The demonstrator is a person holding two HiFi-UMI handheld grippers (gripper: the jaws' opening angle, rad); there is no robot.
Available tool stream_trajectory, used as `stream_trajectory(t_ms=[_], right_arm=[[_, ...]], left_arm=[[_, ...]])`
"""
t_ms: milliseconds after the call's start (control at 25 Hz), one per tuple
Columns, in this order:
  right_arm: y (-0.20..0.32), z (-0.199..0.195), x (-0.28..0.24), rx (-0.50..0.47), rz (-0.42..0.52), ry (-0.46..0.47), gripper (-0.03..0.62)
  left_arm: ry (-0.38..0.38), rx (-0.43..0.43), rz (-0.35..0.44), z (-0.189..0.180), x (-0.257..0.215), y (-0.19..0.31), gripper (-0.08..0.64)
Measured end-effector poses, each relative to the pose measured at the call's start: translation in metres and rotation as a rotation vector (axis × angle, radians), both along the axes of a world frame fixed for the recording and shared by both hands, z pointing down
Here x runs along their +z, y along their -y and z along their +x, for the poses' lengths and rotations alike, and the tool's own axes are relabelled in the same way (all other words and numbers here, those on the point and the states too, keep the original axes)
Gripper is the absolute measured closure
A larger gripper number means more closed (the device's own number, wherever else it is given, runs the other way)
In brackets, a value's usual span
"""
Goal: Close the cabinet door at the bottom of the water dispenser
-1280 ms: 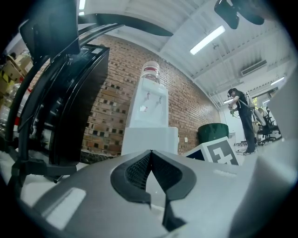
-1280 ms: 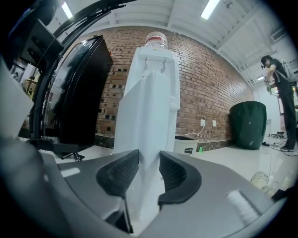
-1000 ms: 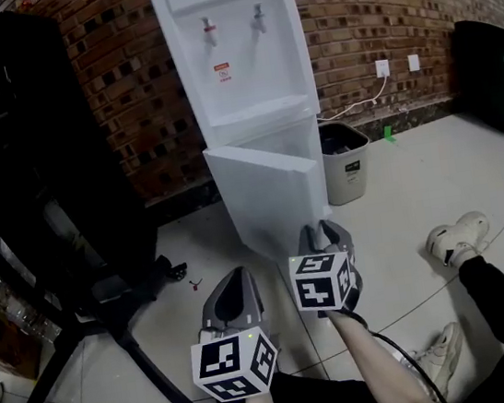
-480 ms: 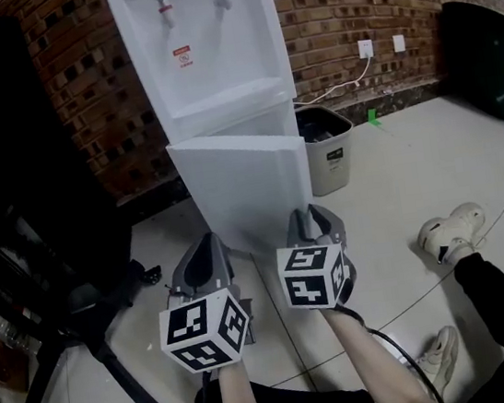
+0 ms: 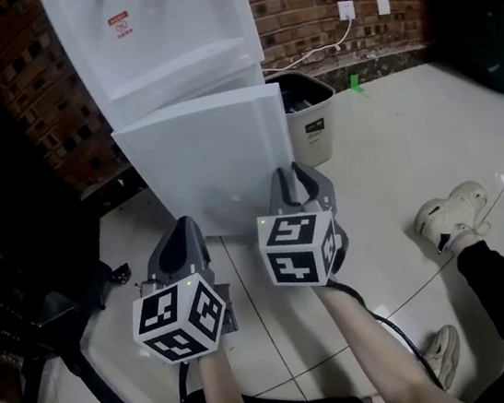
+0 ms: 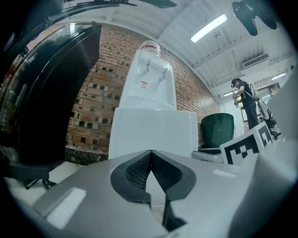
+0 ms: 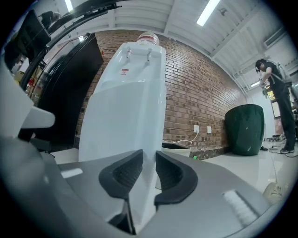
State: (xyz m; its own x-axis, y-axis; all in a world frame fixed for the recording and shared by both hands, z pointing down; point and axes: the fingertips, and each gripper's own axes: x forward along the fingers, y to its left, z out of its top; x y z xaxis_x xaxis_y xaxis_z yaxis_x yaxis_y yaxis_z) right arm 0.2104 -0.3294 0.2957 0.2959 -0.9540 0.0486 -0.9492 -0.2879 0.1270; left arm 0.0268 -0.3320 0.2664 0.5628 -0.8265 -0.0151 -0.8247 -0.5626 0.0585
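The white water dispenser stands against the brick wall, and its bottom cabinet door hangs swung open toward me. My right gripper points level at the door's free right edge. In the right gripper view, that edge lines up with the gap between the closing jaws. The pads do not press on it. My left gripper is lower left, short of the door face. Its jaws meet at the tips with nothing between them.
A grey trash bin stands right of the dispenser, below a wall socket. A black cabinet and a chair base crowd the left. A dark green bin is far right. A person's legs and shoes rest on the glossy floor.
Both grippers have moved forward toward the dispenser, so the open door looks bigger and nearer. The right gripper's tips now overlap the door's right edge.
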Motion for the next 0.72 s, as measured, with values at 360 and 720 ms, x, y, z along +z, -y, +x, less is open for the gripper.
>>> stream_trajectory(t_ms=[360, 720], right_arm=[[0.036, 0.026, 0.001, -0.03, 0.014, 0.025, 0.514], [0.064, 0.045, 0.0, -0.004, 0.017, -0.041, 0.591]], left_arm=[[0.027, -0.008, -0.006, 0.013, 0.017, 0.032, 0.54], [0.045, -0.023, -0.004, 0.012, 0.022, 0.058, 0.54]])
